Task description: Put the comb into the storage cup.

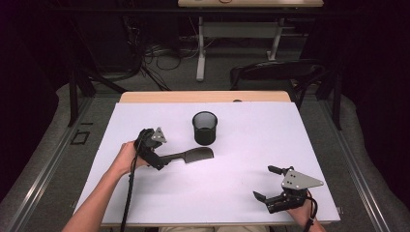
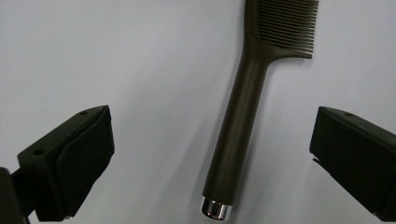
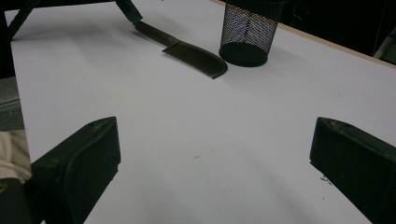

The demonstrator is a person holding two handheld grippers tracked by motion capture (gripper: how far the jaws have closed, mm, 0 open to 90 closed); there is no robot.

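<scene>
The left gripper (image 2: 212, 154) hangs over the comb's handle with its jaws spread wide, one on each side of the shaft and neither touching it, so it holds nothing. The comb (image 2: 243, 112) lies flat on the white desk (image 1: 241, 193), its long axis running from the gripper's end toward the mesh cup (image 1: 205, 127), teeth end nearest the cup. The right gripper (image 1: 272, 182), also wide open and empty, rests well apart at the desk's near right; the left is plainly closer.
</scene>
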